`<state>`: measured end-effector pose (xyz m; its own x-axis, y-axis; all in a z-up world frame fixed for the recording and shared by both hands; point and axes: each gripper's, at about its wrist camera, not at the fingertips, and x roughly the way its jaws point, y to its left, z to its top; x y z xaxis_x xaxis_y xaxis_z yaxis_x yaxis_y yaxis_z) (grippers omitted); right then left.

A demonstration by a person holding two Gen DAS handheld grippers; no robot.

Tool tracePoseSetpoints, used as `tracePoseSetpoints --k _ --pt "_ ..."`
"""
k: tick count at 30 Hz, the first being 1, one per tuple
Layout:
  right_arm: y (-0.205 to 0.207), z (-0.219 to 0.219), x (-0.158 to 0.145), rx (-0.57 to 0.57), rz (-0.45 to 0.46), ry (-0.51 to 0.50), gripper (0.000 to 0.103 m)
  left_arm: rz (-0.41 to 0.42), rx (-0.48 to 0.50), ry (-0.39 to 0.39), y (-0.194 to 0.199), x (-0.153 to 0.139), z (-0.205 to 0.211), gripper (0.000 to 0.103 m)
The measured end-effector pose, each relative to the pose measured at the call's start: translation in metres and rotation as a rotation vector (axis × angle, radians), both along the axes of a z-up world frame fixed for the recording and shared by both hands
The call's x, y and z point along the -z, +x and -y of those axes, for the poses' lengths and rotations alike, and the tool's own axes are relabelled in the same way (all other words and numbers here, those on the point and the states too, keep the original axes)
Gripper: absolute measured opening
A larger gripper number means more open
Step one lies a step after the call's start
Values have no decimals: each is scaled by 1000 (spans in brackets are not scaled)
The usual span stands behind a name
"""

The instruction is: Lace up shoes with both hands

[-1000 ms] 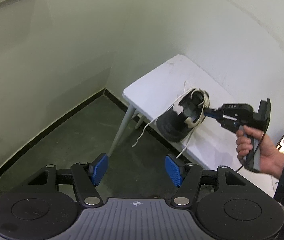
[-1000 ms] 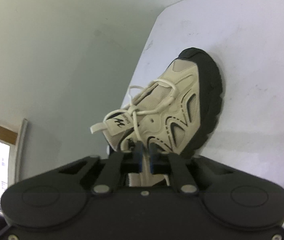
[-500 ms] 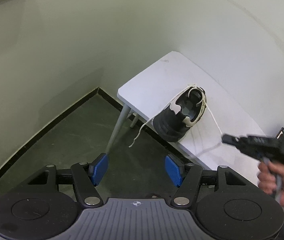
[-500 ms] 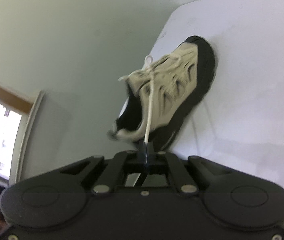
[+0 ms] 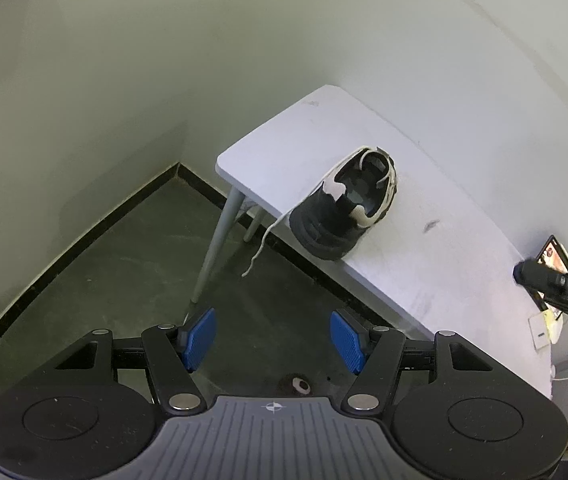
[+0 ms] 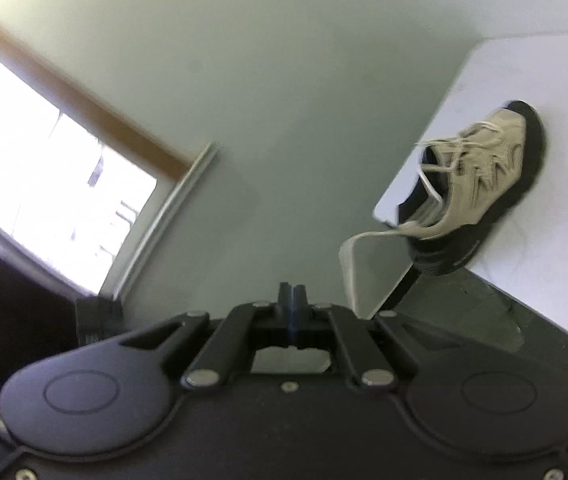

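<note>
The shoe [image 5: 344, 208] lies at the bench [image 5: 436, 216] edge, heel overhanging, toe pointing across the top toward the wall. One lace [image 5: 267, 236] dangles off the edge. The left gripper [image 5: 271, 338] stands apart, empty; the right gripper [image 6: 292, 296] is closed together, holding nothing.

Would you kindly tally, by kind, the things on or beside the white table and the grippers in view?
Beige lace-up shoe with black sole: 1
White rectangular table: 1
Phone with lit screen, propped at the table's far end: 1
Black two-finger grippers: 2, left gripper, right gripper
Total: 5
</note>
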<state>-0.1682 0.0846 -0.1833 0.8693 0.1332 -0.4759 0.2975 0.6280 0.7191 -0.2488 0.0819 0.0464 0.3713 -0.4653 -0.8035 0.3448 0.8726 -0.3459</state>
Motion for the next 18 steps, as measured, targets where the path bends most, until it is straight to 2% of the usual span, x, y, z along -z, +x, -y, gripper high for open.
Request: tracePoseSetpoints --k 4,6,7,8,9,11,13,14,16,18 --pt "7 0 16 36 -140 -46 12 -11 5 5 1 7 2 57" --pt "11 0 20 60 -198 -100 30 -12 10 5 0 9 4 57" --pt "14 -2 19 67 -245 -158 46 -8 14 4 1 10 6 57" --pt "18 -5 18 72 -305 -245 57 -5 14 5 1 10 8 58" --pt "22 -8 17 72 -341 -312 60 -2 14 7 1 11 11 59" --pt "28 -10 14 70 -375 -428 94 -3 9 12 4 12 18 62" --pt "34 -9 8 71 -392 -524 103 5 10 9 9 14 29 64" --pt "37 -7 7 79 -392 -540 103 13 12 11 11 14 33 66" --pt "43 2 10 106 -403 -538 103 28 17 23 15 14 41 66" --pt "52 17 17 187 -446 -528 103 48 25 49 24 13 54 66"
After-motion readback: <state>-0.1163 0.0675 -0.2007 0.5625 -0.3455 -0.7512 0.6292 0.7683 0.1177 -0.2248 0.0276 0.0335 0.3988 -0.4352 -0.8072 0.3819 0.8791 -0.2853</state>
